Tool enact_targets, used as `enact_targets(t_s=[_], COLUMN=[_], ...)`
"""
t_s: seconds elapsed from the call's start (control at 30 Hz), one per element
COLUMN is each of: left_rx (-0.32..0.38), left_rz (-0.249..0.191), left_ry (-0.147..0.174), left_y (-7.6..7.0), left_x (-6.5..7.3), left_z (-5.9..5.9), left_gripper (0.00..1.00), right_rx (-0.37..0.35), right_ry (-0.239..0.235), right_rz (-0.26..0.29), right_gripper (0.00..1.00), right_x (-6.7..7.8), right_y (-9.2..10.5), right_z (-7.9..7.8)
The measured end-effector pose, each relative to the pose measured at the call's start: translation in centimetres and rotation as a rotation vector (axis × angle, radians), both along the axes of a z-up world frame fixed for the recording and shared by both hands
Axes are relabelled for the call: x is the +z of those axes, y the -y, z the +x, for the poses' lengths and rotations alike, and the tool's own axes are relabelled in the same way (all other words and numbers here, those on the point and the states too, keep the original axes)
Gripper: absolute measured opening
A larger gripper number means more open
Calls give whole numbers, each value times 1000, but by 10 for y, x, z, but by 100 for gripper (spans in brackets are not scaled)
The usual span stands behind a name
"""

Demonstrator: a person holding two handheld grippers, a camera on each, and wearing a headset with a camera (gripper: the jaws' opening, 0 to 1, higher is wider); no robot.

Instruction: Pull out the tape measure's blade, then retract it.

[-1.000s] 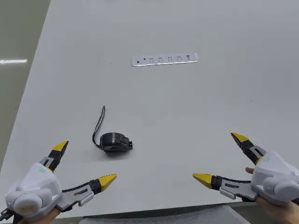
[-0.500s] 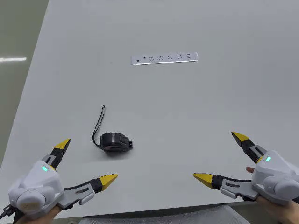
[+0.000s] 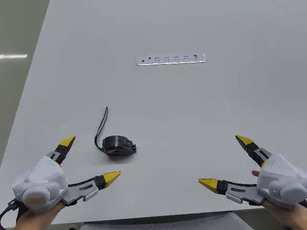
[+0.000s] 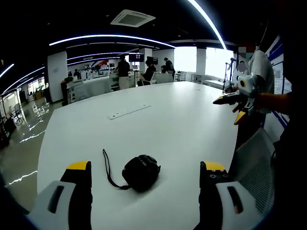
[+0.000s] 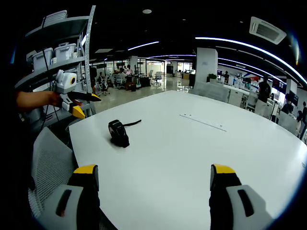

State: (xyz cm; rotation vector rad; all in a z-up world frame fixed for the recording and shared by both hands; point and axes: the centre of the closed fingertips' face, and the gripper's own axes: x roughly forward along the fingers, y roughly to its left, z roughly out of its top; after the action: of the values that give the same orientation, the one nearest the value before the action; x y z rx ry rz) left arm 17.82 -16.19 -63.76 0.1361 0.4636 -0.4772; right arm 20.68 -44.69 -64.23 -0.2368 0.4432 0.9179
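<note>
Both sides alike: holds the left gripper (image 3: 90, 159) and the right gripper (image 3: 225, 161) low over the near edge of the white table (image 3: 201, 110), one toward each near corner, well apart. Spreads the left jaws wide, yellow tips far from each other, nothing between them. Spreads the right jaws just as wide, likewise empty. Touches nothing on the table with either.

Finds the tape measure (image 3: 117, 145) lying on the tabletop, ahead of the left gripper and slightly to its right, near the jaw tips yet apart from them, well apart from the right gripper. Shows it black and rounded, fully wound in, not yet pulled out. Trails a thin black strap (image 3: 101, 125) from its left end, loose on the table, running away from the near edge.

In the left gripper view, frames the tape measure between the two yellow-tipped jaws, strap to its left, with the right gripper off at the right over the table's edge. In the right gripper view, places it far to the left of that gripper's jaws, with the left gripper beyond it at the table's rim.

Farther across the table, well apart from the tape measure, shows a white power strip (image 3: 170, 59) lying flat and crosswise. Left of the table, glossy floor (image 3: 19, 48). At the near edge, a mesh chair back (image 5: 48, 158). Beyond, in the gripper views, an open office: ceiling light strips (image 4: 110, 37), distant people (image 4: 123, 67), a metal rack (image 5: 88, 48) holding bins (image 5: 64, 51).
</note>
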Motion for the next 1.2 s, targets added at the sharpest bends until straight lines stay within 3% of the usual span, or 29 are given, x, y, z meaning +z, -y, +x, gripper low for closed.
enact_targets(t_s=[0.13, 0.47, 0.53, 0.87, 1.2], left_rx=[-26, -116, -144, -194, -256], left_rz=[16, 108, 107, 144, 204], left_ry=[-8, -41, -60, -88, -118], left_y=[0, -6, -3, 2, 0], left_x=[-3, -12, -15, -28, -44], left_z=[5, 19, 20, 28, 36], left_gripper=[90, 79, 77, 70, 65], right_rx=[29, 104, 119, 177, 253], right_ry=[-8, -12, -17, -30, -15], right_rz=[-6, -9, -15, -40, -64], right_gripper=[98, 92, 91, 88, 80], right_x=[-3, -11, -13, -23, -29], right_y=[-3, -11, -13, -17, -26], right_z=[1, 5, 5, 9, 17])
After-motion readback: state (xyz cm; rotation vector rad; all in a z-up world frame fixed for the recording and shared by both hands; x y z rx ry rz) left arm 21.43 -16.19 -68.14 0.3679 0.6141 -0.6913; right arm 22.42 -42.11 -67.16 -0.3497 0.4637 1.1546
